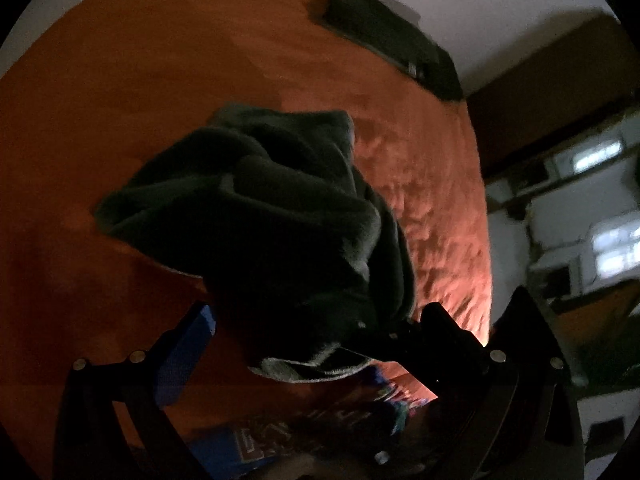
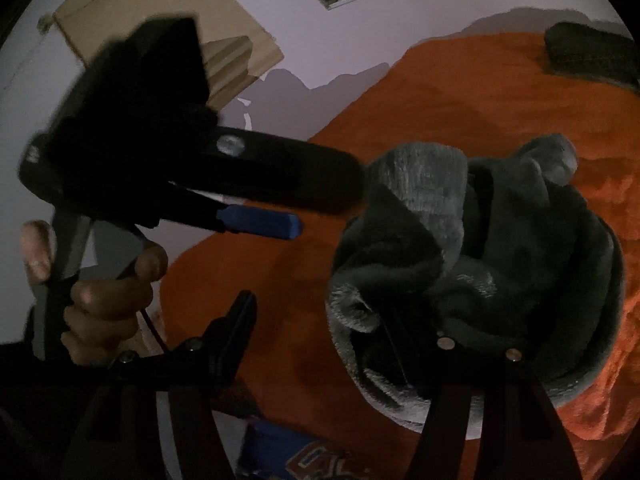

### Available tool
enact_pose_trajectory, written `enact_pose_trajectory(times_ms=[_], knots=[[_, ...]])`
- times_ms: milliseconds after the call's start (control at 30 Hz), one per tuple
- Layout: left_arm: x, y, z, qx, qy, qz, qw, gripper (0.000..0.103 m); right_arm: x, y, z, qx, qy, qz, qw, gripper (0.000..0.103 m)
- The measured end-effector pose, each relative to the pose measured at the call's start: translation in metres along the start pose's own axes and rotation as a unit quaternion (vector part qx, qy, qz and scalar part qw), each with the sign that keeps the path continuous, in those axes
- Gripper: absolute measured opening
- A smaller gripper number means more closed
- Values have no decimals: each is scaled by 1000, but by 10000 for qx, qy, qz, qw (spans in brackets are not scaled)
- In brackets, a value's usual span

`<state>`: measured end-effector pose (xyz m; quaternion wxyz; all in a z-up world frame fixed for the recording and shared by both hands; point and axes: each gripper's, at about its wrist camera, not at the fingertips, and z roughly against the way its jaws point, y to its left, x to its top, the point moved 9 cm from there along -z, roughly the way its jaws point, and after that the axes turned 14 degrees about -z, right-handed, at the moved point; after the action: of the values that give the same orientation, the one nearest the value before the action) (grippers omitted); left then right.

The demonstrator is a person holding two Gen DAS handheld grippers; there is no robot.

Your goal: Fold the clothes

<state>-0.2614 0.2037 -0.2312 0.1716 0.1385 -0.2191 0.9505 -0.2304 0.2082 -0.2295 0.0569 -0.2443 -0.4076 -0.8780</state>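
A dark green fleece garment (image 1: 280, 216) lies bunched on an orange blanket (image 1: 120, 100). My left gripper (image 1: 316, 340) is open. Its blue-padded finger (image 1: 188, 352) stands clear to the left, and the garment's hem hangs over its other finger (image 1: 444, 332). In the right wrist view the same garment (image 2: 500, 248) is heaped over the right-hand finger (image 2: 444, 356) of my right gripper (image 2: 340, 332), which is open, its other finger (image 2: 236, 320) bare. A hand (image 2: 108, 300) holds the left gripper (image 2: 324, 206), whose upper finger touches the garment's left edge.
A second dark garment (image 1: 392, 40) lies folded at the far edge of the blanket (image 2: 460, 92), also seen as a folded garment (image 2: 588, 56). A patterned blue cloth (image 1: 256, 440) is close below the grippers. Cardboard (image 2: 160, 12) leans on the wall. Furniture stands beyond the bed's right side.
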Motion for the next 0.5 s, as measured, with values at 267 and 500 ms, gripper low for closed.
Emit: enact_pose_trajectory(times_ms=[267,500], knots=[[-7,1,-26,300,171,-164,9993,102,-14,9,-7,-416,71,574,9975,64],[-8,18,-32,141,60,144,9998,23,-15,7,-9,-622,68,750,9952,65]])
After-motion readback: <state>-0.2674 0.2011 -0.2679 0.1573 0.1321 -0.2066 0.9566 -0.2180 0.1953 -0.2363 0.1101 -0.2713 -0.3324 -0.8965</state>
